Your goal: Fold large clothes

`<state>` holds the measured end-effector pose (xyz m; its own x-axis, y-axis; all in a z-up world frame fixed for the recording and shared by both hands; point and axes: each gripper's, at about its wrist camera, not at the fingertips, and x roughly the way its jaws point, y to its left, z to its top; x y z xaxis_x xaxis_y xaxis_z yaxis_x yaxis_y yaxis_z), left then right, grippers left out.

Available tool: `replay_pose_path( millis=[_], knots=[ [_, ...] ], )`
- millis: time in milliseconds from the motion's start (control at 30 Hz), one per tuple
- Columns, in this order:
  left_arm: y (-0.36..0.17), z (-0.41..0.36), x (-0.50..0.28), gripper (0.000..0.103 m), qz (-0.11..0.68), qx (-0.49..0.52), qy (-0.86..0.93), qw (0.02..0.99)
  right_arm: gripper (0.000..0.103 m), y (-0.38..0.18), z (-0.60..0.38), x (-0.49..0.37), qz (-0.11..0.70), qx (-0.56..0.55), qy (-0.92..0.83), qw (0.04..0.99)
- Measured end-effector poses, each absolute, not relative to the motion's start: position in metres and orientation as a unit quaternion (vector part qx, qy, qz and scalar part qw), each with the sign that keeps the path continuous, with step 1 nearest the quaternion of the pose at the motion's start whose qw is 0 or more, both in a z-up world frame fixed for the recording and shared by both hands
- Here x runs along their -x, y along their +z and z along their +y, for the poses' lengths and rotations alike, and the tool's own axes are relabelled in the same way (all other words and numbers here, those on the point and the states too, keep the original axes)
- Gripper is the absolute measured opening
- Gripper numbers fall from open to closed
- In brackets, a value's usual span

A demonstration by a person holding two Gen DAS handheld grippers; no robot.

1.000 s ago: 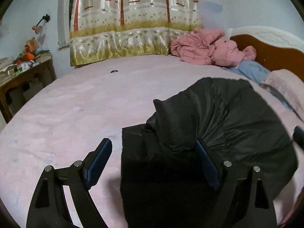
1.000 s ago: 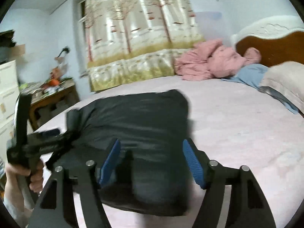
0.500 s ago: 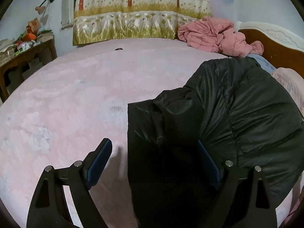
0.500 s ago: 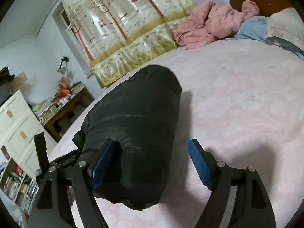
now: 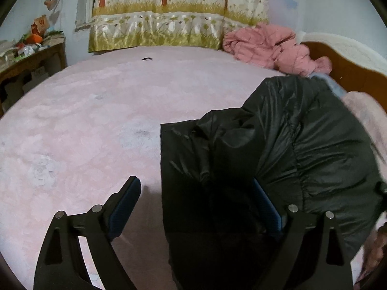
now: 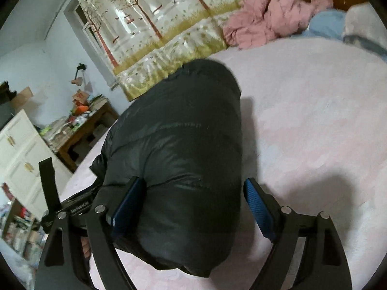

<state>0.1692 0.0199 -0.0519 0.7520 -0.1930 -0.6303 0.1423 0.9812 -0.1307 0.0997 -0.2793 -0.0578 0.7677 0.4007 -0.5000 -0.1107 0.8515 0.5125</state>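
- Jacket (image 5: 278, 157), black and puffy, lies folded on pink bedspread (image 5: 84, 125), filling left wrist view from 3 to 6 o'clock.
- Left gripper (image 5: 197, 205) at 6 o'clock, jaws wide; left blue pad over bare bedspread, right pad against dark jacket fabric, squeezing nothing. Jacket's straight near edge runs between the fingers.
- Pink quilted coat (image 5: 271, 46) bunched at 1 o'clock by wooden headboard (image 5: 350, 72); tree-print curtain (image 5: 179, 12) at 12; cluttered wooden desk (image 5: 31, 55) at 10. Small dark item on the spread near 11, too small to tell.
- Right wrist view: jacket (image 6: 179, 149) is a rounded bundle from center to 6 o'clock on bedspread (image 6: 314, 120).
- Right gripper (image 6: 193, 207) jaws have just been opening, now wide; jacket's near end sits between them, left pad at or against the fabric, right pad clear of it.
- Left gripper (image 6: 72, 207) body pokes in at 8 o'clock beside the bundle.
- Curtain (image 6: 154, 29) at 11, pink coat (image 6: 271, 21) at 1, desk (image 6: 79, 130) and white cabinet (image 6: 21, 159) at 9.
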Motion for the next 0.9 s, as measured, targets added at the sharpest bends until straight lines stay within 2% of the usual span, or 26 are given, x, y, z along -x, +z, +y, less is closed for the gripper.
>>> replay_pose_path(
  millis=[67,167,233,300,567,833,900],
  knots=[
    [-0.047,0.030,-0.169,0.090,0.327,0.083,-0.130,0.932,0.072,-0.061,-0.278,-0.100,0.310,-0.233,0.140,0.911],
    [-0.034,0.049,-0.154,0.097,0.268,0.151,-0.164,0.937,0.065,-0.056,-0.273,-0.099,0.302,-0.213,0.132,0.920],
    [-0.021,0.053,-0.138,0.103,0.224,0.155,-0.180,0.945,0.064,-0.051,-0.266,-0.097,0.293,-0.188,0.127,0.929],
    [-0.012,0.045,-0.130,0.103,0.216,0.125,-0.178,0.952,0.063,-0.046,-0.259,-0.094,0.287,-0.166,0.122,0.935],
    [-0.026,0.014,-0.144,0.103,0.299,0.076,-0.151,0.939,0.063,-0.030,-0.225,-0.086,0.286,-0.068,0.074,0.953],
    [-0.058,0.029,-0.162,0.103,0.389,0.162,-0.160,0.892,0.066,-0.033,-0.224,-0.086,0.294,-0.066,0.070,0.951],
    [-0.068,0.031,-0.168,0.103,0.410,0.183,-0.169,0.877,0.070,-0.034,-0.223,-0.087,0.292,-0.063,0.067,0.952]
  ],
)
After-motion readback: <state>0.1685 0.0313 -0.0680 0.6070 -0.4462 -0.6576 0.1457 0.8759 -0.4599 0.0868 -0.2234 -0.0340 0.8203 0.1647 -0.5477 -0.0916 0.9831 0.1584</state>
